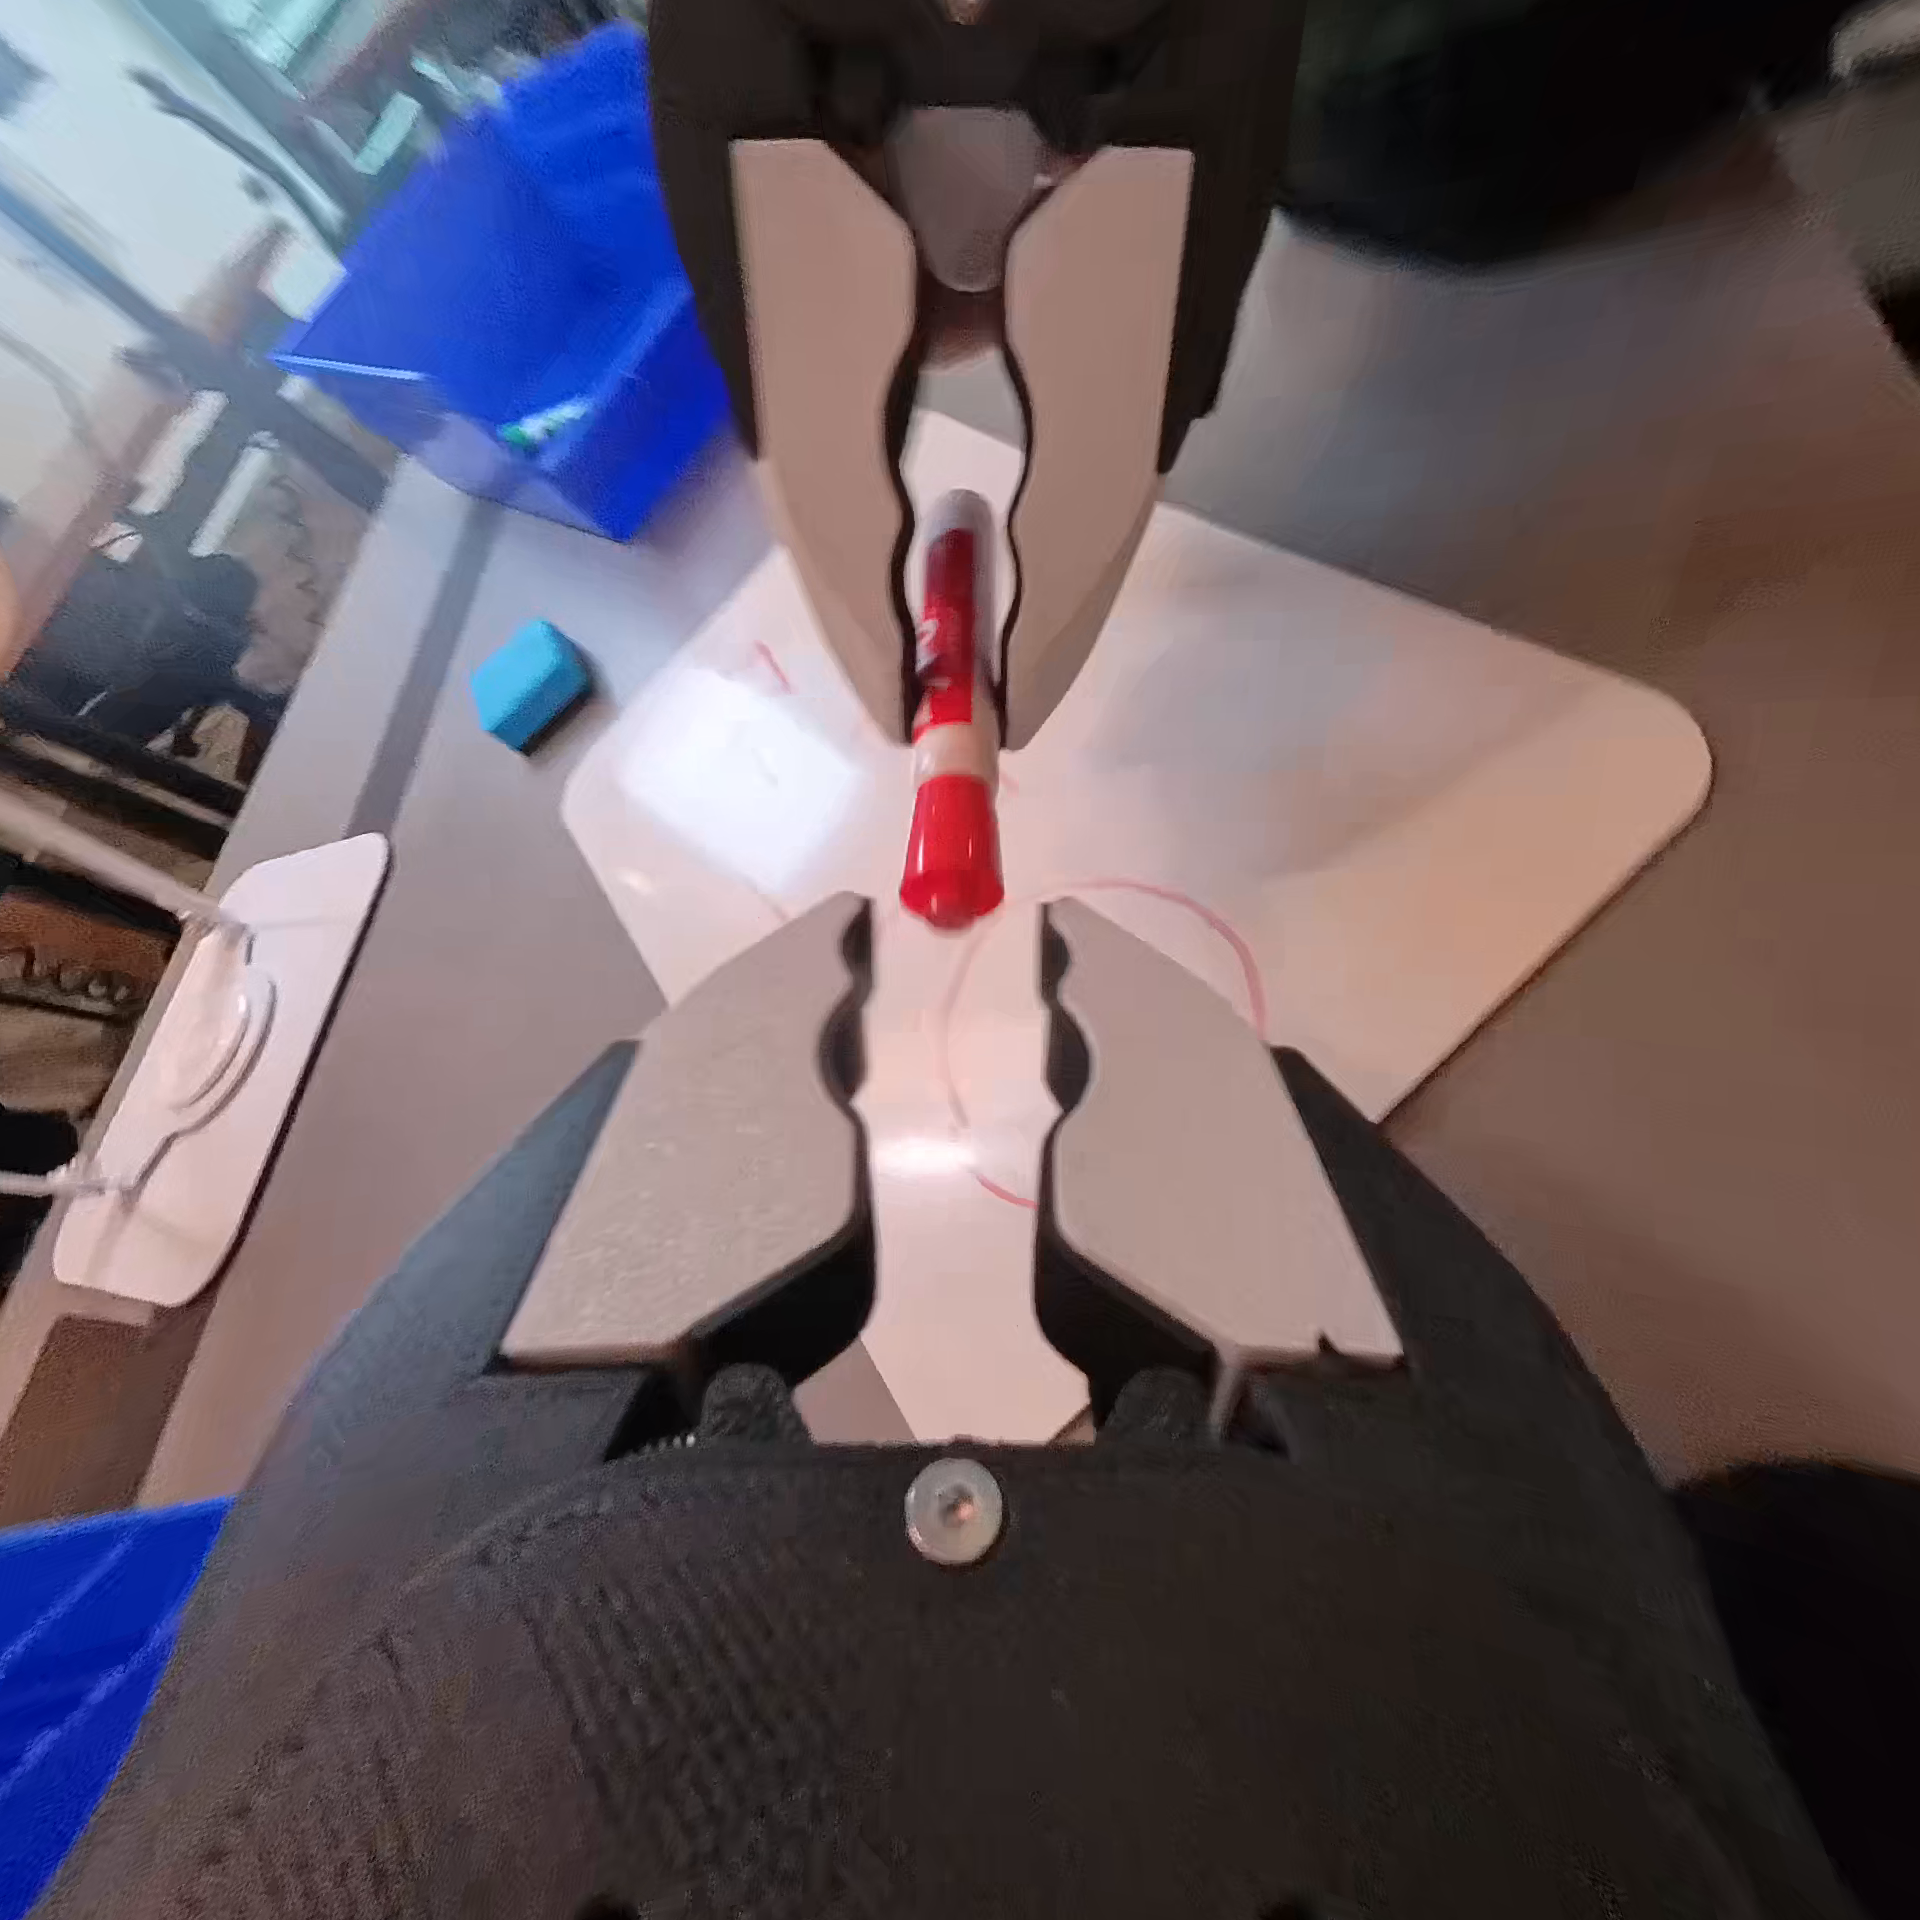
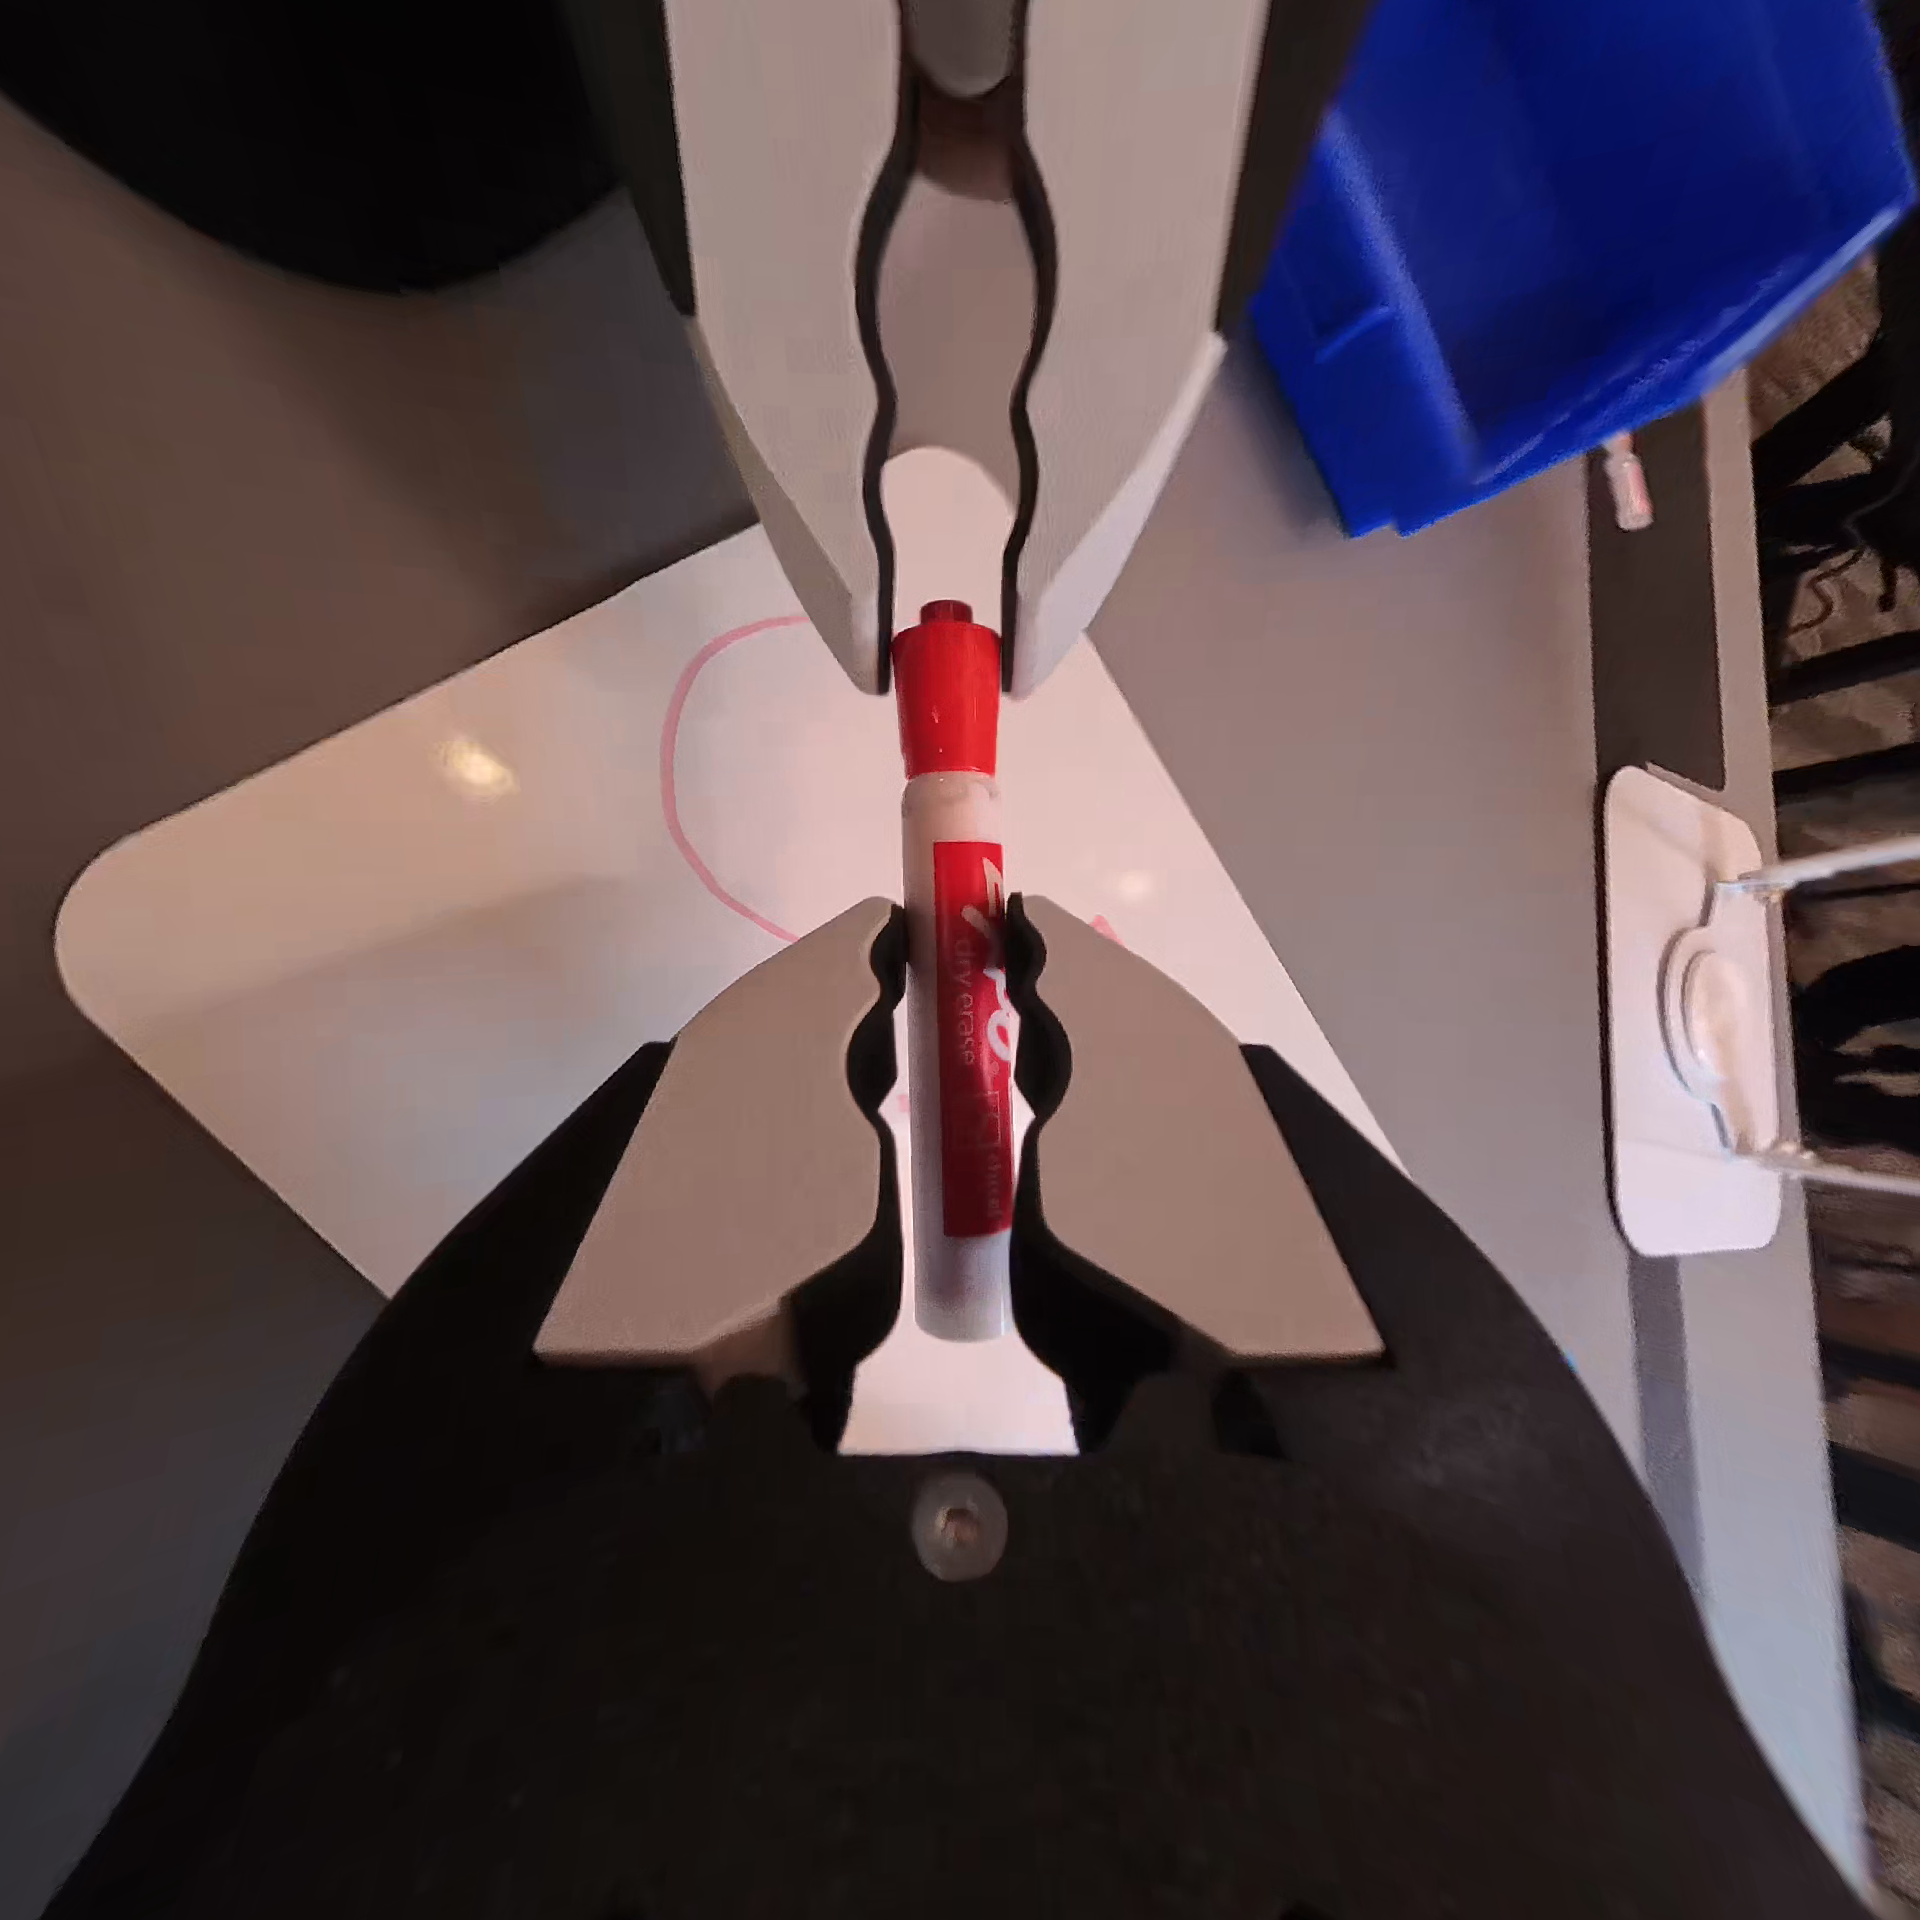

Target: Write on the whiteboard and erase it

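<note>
Clamping the white barrel of the marker [image 2: 956,1039], the right gripper [image 2: 951,914] held it in the middle of its frame, above the whiteboard [image 2: 416,935]. The red cap [image 2: 945,707] sat on the marker's far end. The left gripper [image 1: 956,914] met it from the opposite side, its tips flanking the cap's end. In the right wrist view they seemed to touch the cap; in its own view a gap showed on each side, so I could not tell whether it was pinching.

A red looping line [image 2: 675,748] lay on the board, so the writing looked done, and the marker was probably being recapped. The erasing remained: the line was unwiped and the blue eraser [image 1: 530,681] lay untouched on the table, centre left of the left view, beside the board.
</note>
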